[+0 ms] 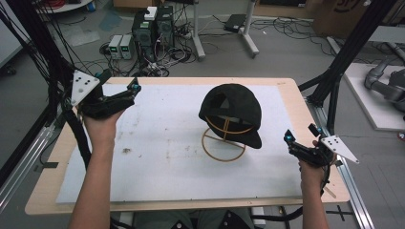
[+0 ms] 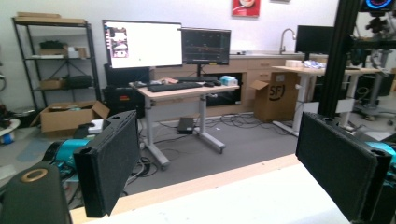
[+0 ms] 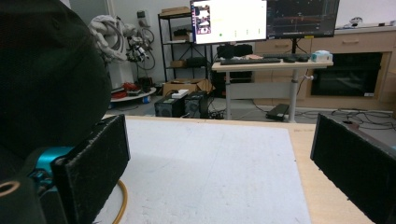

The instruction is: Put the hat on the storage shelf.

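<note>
Right now both grippers are hanging released, jaws spread wide on nothing. Just left of the right gripper, a black cap is sitting on a wire stand; the left gripper is hovering well apart. Beyond, a cardboard box is showing "SF".
</note>
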Action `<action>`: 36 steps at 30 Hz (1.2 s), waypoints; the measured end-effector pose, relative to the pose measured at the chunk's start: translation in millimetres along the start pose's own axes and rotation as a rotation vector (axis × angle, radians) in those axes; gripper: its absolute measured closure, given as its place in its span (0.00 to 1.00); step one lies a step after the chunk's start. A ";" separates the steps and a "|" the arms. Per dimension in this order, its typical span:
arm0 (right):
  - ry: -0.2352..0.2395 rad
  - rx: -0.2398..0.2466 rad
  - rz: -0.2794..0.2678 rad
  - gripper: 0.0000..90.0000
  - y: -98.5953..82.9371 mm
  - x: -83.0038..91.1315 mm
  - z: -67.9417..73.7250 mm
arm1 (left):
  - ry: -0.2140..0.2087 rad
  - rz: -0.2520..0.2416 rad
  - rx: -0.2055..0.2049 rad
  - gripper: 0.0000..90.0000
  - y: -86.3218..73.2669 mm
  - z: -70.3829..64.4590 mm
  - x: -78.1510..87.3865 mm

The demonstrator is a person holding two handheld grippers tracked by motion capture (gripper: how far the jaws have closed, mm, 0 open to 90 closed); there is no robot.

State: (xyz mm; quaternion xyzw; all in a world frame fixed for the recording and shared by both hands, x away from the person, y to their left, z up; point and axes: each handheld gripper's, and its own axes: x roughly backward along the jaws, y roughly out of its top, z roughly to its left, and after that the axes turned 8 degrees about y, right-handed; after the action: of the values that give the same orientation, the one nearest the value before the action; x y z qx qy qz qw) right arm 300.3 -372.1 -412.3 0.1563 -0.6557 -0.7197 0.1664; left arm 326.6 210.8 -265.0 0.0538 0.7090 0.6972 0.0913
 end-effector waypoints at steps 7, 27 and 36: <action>0.000 0.003 0.002 0.05 -0.3 -0.6 0.7 | 0.036 0.010 0.007 0.16 -11.4 21.3 14.0; 0.001 0.012 -0.005 0.05 0.1 -1.8 1.6 | 0.099 0.009 -0.010 0.16 -50.5 63.8 44.0; 0.001 0.007 -0.014 0.05 1.0 -0.9 0.7 | 0.114 -0.005 -0.014 0.16 -74.8 71.8 51.9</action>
State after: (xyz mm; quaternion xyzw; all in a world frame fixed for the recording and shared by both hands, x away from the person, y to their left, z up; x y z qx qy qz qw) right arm 300.8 -371.1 -411.2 0.1620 -0.6571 -0.7183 0.1612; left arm 294.3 290.0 -343.4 0.0116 0.7082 0.7040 0.0528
